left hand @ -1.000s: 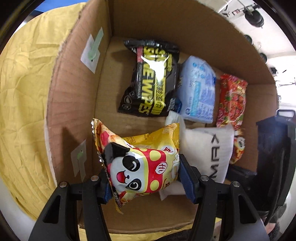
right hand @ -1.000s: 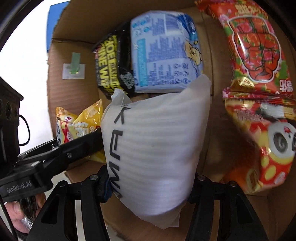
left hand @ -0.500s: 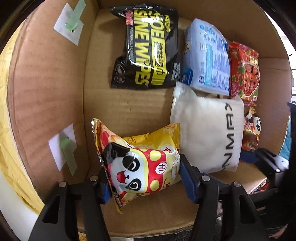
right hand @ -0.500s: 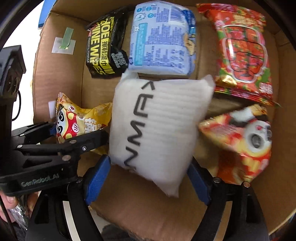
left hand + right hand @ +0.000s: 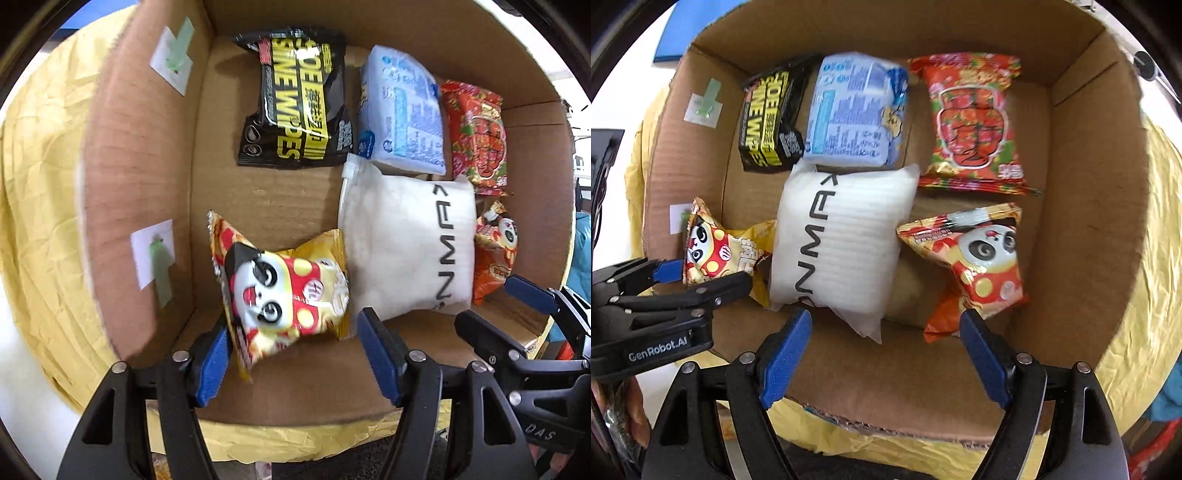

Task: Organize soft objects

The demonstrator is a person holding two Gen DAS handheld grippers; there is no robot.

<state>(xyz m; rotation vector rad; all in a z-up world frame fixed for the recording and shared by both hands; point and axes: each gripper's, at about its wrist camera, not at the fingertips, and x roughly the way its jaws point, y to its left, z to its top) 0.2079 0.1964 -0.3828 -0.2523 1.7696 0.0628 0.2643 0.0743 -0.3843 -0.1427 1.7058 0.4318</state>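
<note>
A cardboard box holds several soft packs. A yellow panda snack bag lies on the box floor between the fingers of my left gripper, which is open around it. A white foam pouch lies in the middle of the box. My right gripper is open and pulled back from the pouch, holding nothing. A second panda bag lies to the pouch's right.
At the back of the box lie a black shoe-wipes pack, a blue tissue pack and a red snack bag. The box stands on a yellow cloth.
Both grippers have opened. The left let the yellow panda bag down onto the box floor. The right released the white pouch and drew back from it.
</note>
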